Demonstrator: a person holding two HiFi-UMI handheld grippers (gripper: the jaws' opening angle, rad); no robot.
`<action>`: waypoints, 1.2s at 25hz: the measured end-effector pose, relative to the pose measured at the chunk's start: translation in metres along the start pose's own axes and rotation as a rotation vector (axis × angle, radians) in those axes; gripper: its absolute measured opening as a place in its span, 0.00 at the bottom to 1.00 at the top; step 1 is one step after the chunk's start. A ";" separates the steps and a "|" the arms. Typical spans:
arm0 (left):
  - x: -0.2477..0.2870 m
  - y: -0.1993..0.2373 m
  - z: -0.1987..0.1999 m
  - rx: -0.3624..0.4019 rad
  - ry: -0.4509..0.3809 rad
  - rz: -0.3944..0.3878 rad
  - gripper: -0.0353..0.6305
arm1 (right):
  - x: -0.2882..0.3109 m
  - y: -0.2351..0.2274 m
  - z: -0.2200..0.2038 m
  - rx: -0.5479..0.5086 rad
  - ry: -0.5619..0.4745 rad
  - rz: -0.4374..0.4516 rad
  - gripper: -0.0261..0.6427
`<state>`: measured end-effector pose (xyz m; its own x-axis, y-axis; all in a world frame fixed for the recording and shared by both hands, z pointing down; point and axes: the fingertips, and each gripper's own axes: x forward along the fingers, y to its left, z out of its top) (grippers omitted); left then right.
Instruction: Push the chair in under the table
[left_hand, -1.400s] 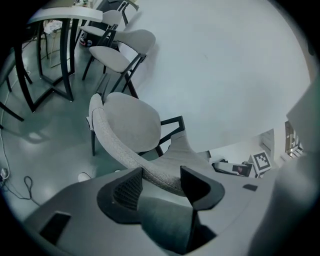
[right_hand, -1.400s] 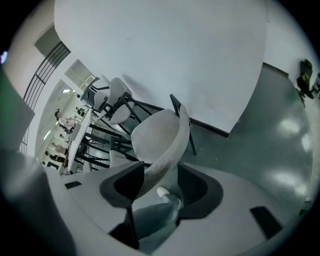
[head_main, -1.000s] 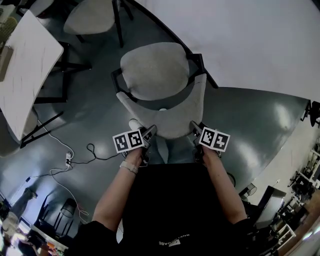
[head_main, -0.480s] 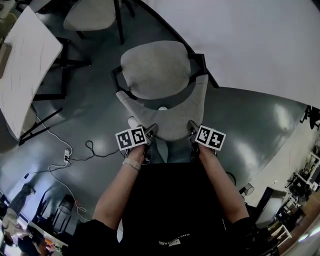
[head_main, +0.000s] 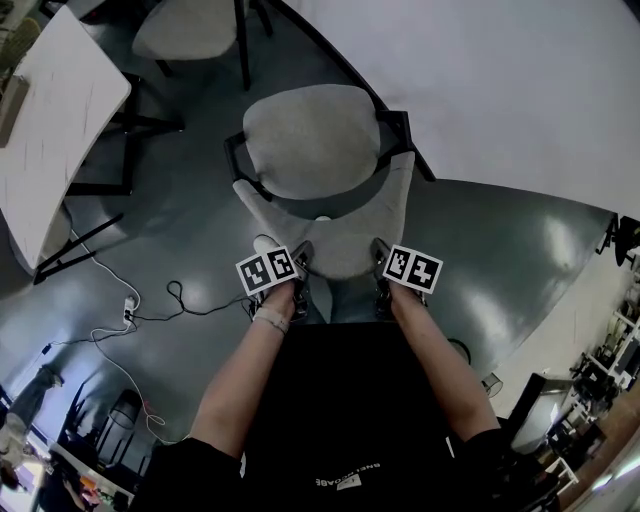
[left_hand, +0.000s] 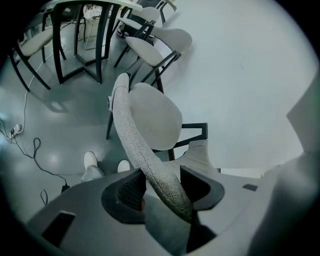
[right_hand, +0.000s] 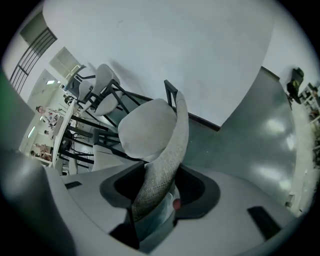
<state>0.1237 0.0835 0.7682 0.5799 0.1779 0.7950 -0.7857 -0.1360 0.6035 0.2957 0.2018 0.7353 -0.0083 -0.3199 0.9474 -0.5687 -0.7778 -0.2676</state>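
**Both tools astride the backrest, chair not yet pushed in**

You stood directly behind the chair (head_main: 310, 140), which rested on the grey floor (head_main: 180, 220) with its seat out in the open. Only the front of its black frame (head_main: 397, 122) met the dark rim of the large white tabletop (head_main: 500, 80).

You had brought the left tool (head_main: 301, 256) and the right tool (head_main: 380, 250) down over the top of the curved backrest (head_main: 340, 240), one toward each end. That spacing looked chosen so that a push would go in evenly and the chair would not swing to one side.

In the left gripper view the backrest ran up between the jaws. They had just been narrowing, yet a gap showed beside the padding, so they were not clamped. In the right gripper view the backrest likewise sat between jaws standing apart, with dark space to one side.

The backrest was a thick band bent in an arc and covered in coarse, nubbly pale fabric. It should give a little and offer friction to the pads. The seat was a rounded pad in the same cloth, on slim, rigid black legs. The floor was smooth and glossy, so the legs would probably slide readily.

A thin cable (head_main: 190, 305) trailed across the floor to your left, well apart from the chair's path.
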 end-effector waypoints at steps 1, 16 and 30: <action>0.000 0.001 0.000 -0.001 -0.004 0.005 0.38 | 0.000 0.000 0.000 -0.006 0.002 -0.004 0.33; -0.015 -0.013 -0.009 -0.053 -0.092 0.030 0.35 | -0.016 -0.005 0.008 -0.107 0.009 -0.035 0.33; -0.045 0.000 -0.010 -0.133 -0.220 0.047 0.34 | -0.016 0.021 0.009 -0.234 0.064 0.007 0.35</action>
<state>0.0957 0.0849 0.7323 0.5632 -0.0439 0.8251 -0.8261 -0.0072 0.5635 0.2913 0.1859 0.7128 -0.0602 -0.2839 0.9569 -0.7438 -0.6265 -0.2327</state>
